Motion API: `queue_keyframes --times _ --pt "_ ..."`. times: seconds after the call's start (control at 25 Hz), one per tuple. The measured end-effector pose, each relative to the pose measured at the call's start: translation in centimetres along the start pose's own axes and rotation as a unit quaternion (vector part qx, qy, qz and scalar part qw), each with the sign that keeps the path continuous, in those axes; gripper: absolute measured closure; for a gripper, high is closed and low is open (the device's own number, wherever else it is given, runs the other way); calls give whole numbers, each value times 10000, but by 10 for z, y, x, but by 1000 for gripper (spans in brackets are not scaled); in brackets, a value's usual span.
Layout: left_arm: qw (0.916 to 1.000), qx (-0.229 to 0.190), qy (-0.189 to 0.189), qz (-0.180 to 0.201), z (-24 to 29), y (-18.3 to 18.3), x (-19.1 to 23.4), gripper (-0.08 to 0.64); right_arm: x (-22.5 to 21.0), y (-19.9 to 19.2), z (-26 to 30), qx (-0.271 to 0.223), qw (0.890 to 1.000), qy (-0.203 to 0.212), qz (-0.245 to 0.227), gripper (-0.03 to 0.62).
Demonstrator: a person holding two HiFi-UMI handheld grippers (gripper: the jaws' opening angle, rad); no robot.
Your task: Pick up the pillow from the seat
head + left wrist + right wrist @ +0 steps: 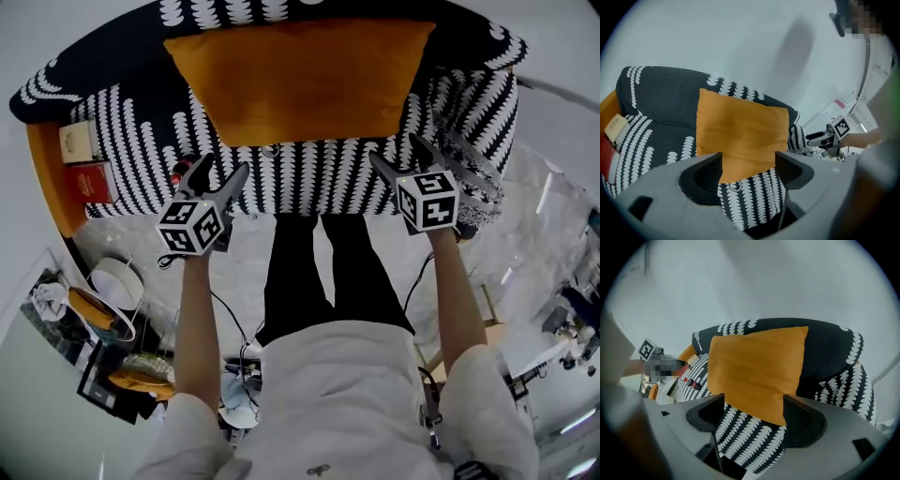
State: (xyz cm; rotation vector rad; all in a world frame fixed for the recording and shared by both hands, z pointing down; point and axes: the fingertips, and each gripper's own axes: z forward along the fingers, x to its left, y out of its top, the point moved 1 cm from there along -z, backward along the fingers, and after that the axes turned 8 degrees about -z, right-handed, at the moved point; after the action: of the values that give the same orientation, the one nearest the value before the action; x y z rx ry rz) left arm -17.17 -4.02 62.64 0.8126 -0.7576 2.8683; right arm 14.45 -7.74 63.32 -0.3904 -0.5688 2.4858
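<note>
Head view, with the two gripper views. An orange pillow [300, 80] stands on the black-and-white patterned seat [309, 178] of an armchair, its lower edge on the cushion and its back leaning against the dark backrest [661, 98]. It sits about midway across the seat, with patterned fabric showing on both sides.

The left tongs [222, 173] and the right tongs [401, 155] are held over the front edge of the seat, well apart from each other, one towards each lower corner of the pillow. Both point at the pillow and stop short of it.

In the left gripper view the left tongs [747, 161] stand wide. The pillow's lower edge and a strip of seat show through the gap, and neither jaw touches them. In the right gripper view the right tongs [753, 403] are likewise wide, framing the pillow's lower corner without contact.

Each gripper carries a marker cube [192, 227] behind its jaws. The person's black trousers [319, 272] meet the seat front between the two arms. A tan box [80, 141] and a red box [89, 178] lie at the left end of the seat, beside an orange side panel [47, 178].
</note>
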Motion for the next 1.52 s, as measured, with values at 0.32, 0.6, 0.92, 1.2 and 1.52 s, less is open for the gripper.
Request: queue_keyframes --times 0.32,0.6,0.92,1.2,1.52 --pt "9998 32 127 -130 31 13 29 161 -45 4 26 215 9986 -318 -352 231" --pt "9994 199 285 26 54 24 56 109 -65 9 48 193 9984 -301 -432 193" --pt "9983 339 384 281 78 28 75 17 -80 10 75 135 9987 -493 -30 152" --pt "9979 212 610 -21 101 32 97 -34 -90 14 98 24 9970 -596 489 143" --pt "9963 332 780 138 128 42 114 -34 -108 7 126 106 9971 -564 496 133"
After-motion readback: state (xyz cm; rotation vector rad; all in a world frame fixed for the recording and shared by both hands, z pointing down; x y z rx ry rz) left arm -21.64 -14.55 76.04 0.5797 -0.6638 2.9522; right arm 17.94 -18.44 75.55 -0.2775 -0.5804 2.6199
